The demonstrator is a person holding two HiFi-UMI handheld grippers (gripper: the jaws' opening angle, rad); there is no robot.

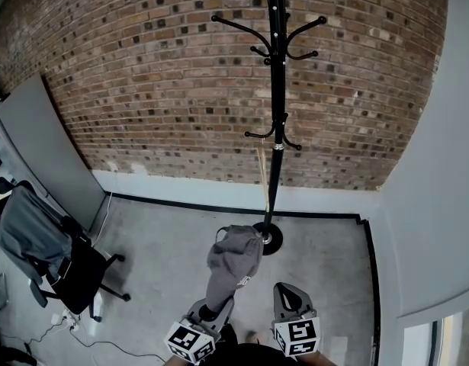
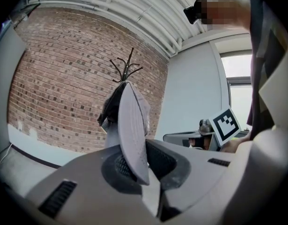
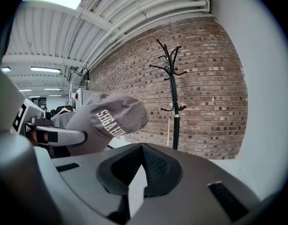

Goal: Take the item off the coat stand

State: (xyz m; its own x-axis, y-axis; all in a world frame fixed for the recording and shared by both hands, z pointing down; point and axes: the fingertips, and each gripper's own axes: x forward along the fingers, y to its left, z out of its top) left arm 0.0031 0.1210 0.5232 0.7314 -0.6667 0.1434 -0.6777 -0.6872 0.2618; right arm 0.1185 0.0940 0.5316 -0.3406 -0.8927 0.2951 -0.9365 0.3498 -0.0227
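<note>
Left gripper (image 1: 216,306) (image 2: 144,168) is pinched narrow on the brim of the grey cap (image 1: 234,258) (image 2: 130,125), its pads pressing on either face of the brim. Right gripper (image 1: 290,293) (image 3: 142,167) sits just beside it with its jaws together and nothing between them.

The cap is clear of the black coat stand (image 1: 275,128) (image 3: 173,102), held low over the concrete floor (image 1: 173,265) in front of the stand's round base (image 1: 268,238). Its long axis runs from the left gripper away from the person, toward that base: brim at the jaws, crown at the far end. In the left gripper view the brim stands edge-on and upright between the jaws, with the crown beyond it. In the right gripper view the cap (image 3: 108,118) shows its side panel with white lettering.

The stand rises against the brick wall (image 1: 142,75), its hooks bare. An office chair (image 1: 66,261) draped with clothing stands well apart at the left.
</note>
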